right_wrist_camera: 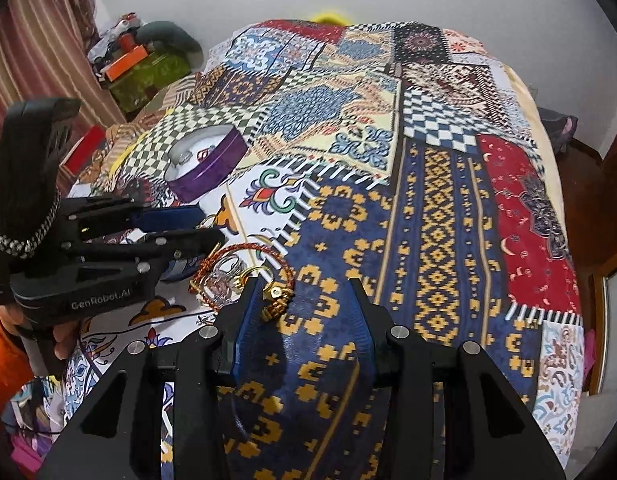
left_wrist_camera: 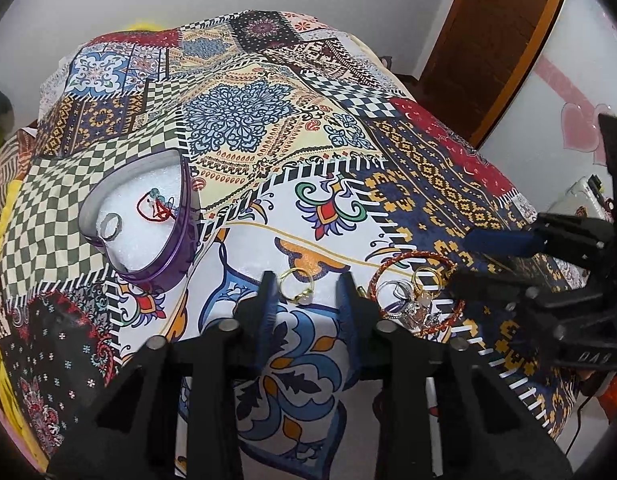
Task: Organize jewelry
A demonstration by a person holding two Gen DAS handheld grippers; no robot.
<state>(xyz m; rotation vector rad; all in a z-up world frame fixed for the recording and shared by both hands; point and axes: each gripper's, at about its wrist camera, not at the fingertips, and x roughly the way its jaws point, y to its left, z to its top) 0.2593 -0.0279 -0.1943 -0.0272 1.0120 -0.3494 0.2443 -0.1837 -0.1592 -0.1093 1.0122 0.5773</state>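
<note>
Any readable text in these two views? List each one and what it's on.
"GenRobot.AI": on the side of the left gripper body, right wrist view.
"DAS", or close to it: upside-down marking on the right gripper body, left wrist view; too blurred to be sure.
Nothing else legible; the patchwork bedspread carries only patterns.

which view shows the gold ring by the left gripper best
Left wrist view: the gold ring lies whole on the cloth between the left gripper fingers. In the right wrist view, that gripper hides it.
</note>
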